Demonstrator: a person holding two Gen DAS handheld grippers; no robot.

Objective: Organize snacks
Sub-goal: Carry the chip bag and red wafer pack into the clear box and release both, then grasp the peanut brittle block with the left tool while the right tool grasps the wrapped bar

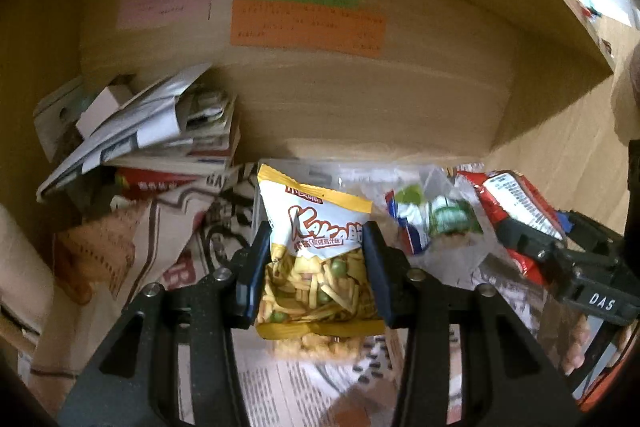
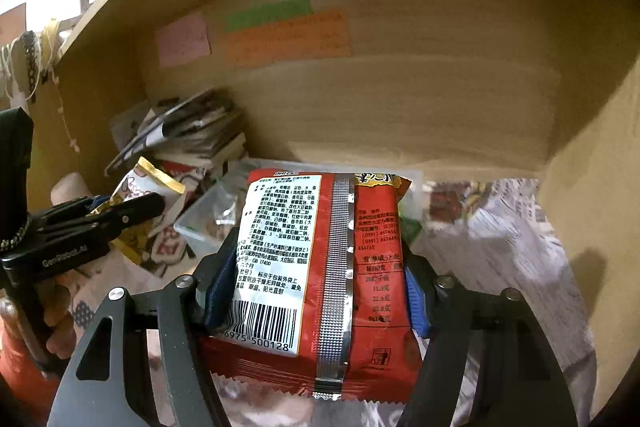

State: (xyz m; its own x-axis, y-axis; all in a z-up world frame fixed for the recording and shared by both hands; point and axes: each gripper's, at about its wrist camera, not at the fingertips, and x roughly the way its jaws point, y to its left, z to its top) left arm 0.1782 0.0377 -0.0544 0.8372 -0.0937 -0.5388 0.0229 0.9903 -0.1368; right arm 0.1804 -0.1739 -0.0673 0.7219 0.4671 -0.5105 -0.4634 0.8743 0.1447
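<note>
My left gripper (image 1: pixel 316 247) is shut on a yellow and white snack bag (image 1: pixel 316 227) of green peas and sticks, held above the newspaper-lined shelf floor. My right gripper (image 2: pixel 320 259) is shut on a red snack packet (image 2: pixel 344 267), its white label and barcode facing me. The red packet (image 1: pixel 516 203) and right gripper (image 1: pixel 560 251) also show at the right of the left wrist view. The left gripper (image 2: pixel 132 211) and yellow bag (image 2: pixel 156 183) show at the left of the right wrist view. A clear plastic box (image 2: pixel 212 215) lies between and beyond the two bags.
A wooden cubby with back wall (image 1: pixel 360 99) carries pink, green and orange notes (image 1: pixel 308 27). A stack of books and papers (image 1: pixel 160 131) fills the back left corner. Green and blue wrapped snacks (image 1: pixel 436 219) lie in the clear box. Newspaper (image 2: pixel 512 247) covers the floor.
</note>
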